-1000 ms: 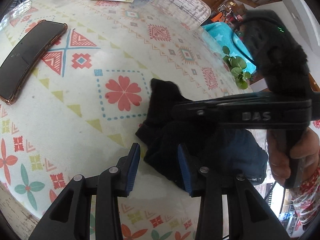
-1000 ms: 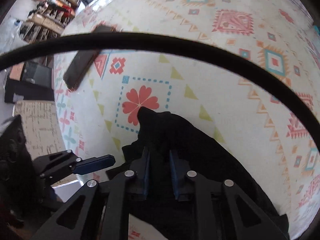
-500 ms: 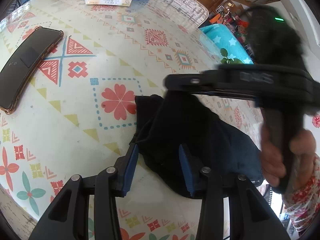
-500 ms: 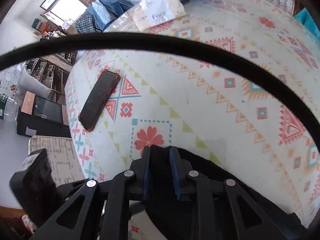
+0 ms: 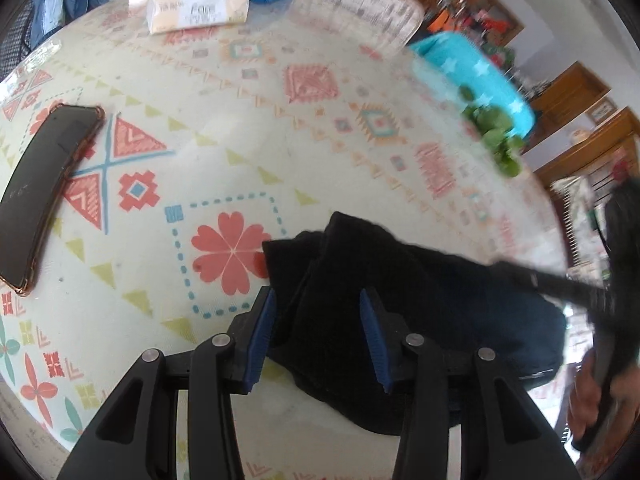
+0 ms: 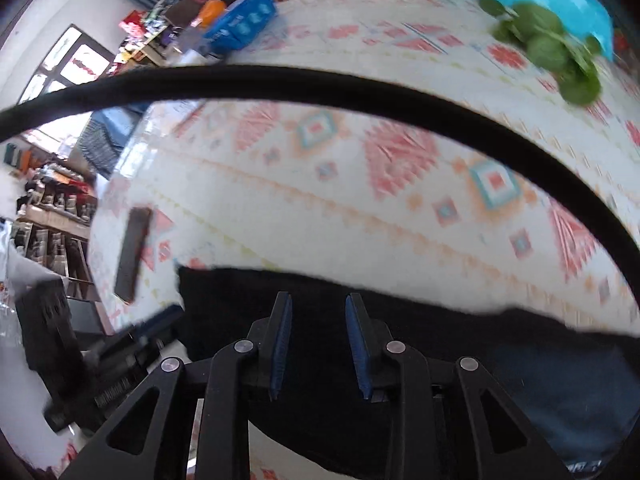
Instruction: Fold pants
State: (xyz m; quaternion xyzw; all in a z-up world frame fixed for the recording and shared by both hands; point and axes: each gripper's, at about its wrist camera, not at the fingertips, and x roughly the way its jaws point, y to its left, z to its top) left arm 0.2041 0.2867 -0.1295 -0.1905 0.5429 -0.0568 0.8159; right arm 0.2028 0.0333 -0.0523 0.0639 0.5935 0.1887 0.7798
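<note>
Fingers of left gripper (image 5: 316,336) apart, just opened further, astride a near fold of the dark pants (image 5: 400,320) without pressing it. Fingers of right gripper (image 6: 318,344) likewise apart, just widened, pads clear of the cloth seen between and below them. Pants bunched in a low heap near the front edge of the patterned tablecloth (image 5: 280,128), one corner touching the red flower motif (image 5: 230,252); phone (image 5: 44,188) well apart on one side, tissue pack (image 5: 198,8) at the far end. Judged soft, limp and light, thick enough to hold a crease, apt to sag and slide once lifted. Best taken at a hem or waistband corner, one corner per gripper, pinched through all layers and kept taut between the two.
</note>
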